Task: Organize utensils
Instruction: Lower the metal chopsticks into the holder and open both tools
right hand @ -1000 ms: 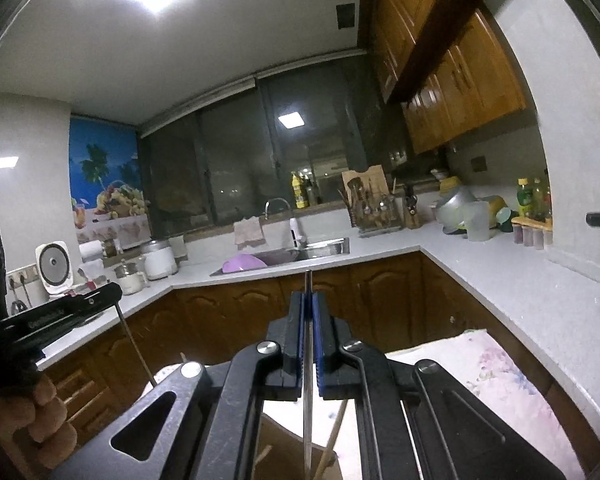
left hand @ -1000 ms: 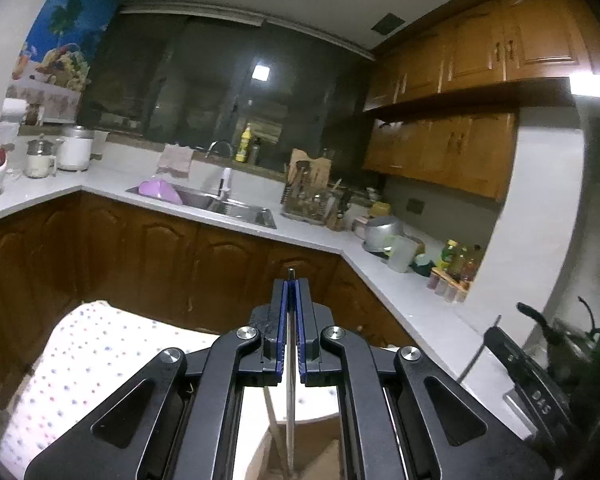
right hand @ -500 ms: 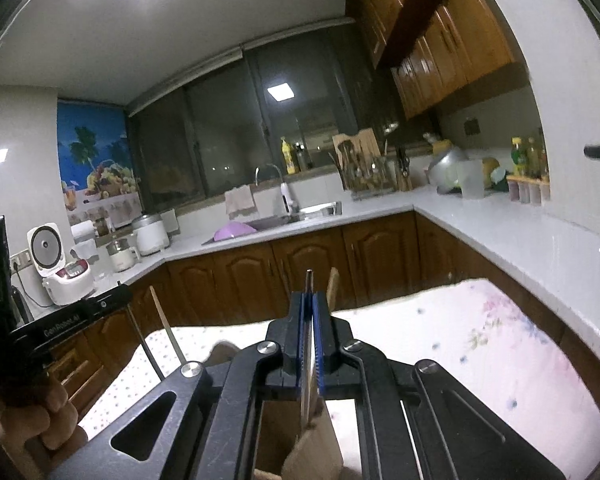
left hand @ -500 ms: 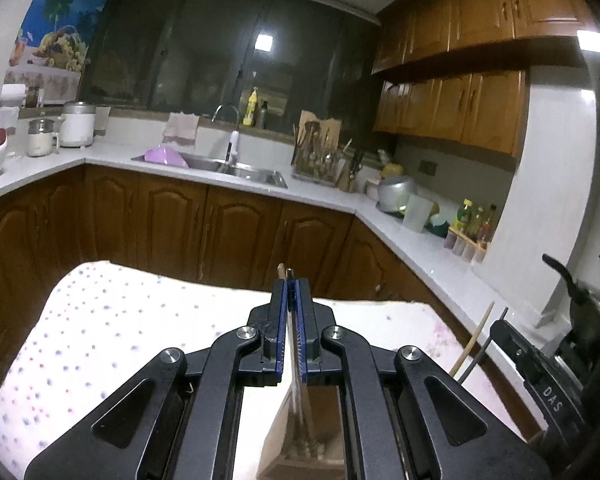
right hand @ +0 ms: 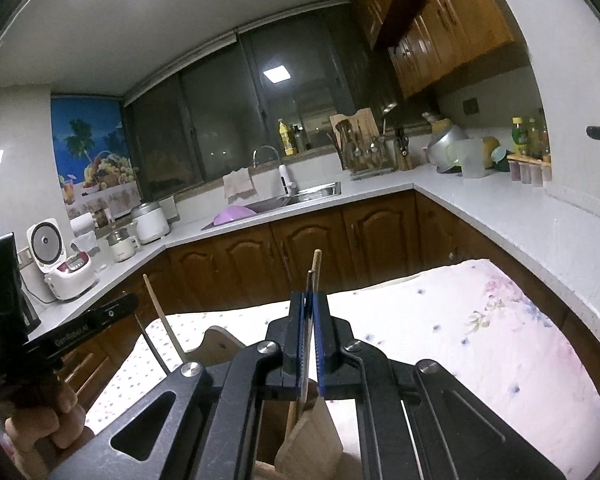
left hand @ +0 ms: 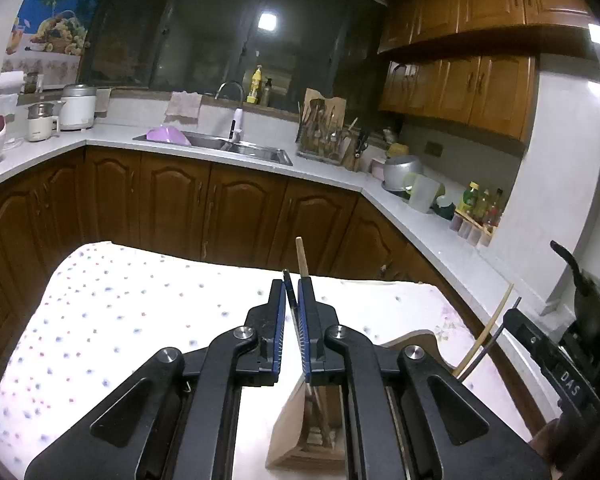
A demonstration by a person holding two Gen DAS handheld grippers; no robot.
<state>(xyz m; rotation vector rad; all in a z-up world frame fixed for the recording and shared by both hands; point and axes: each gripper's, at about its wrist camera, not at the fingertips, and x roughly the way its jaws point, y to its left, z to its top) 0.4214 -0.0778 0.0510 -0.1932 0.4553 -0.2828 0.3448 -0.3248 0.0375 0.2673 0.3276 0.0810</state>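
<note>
Chopsticks (left hand: 292,312) stand loose between the left tool's (left hand: 291,300) parted jaws.

We see a home kitchen. Brown wooden cabinets (left hand: 240,208) run under a white L-shaped tabletop (left hand: 324,170), with more wall cupboards (left hand: 476,92) far right. A steel sink (left hand: 236,148) with a faucet (left hand: 230,90) sits below a dark window (left hand: 220,40). A rice cooker (right hand: 66,258), a rack of utensils (left hand: 324,132) and spice bottles (left hand: 480,204) stand there too.
</note>
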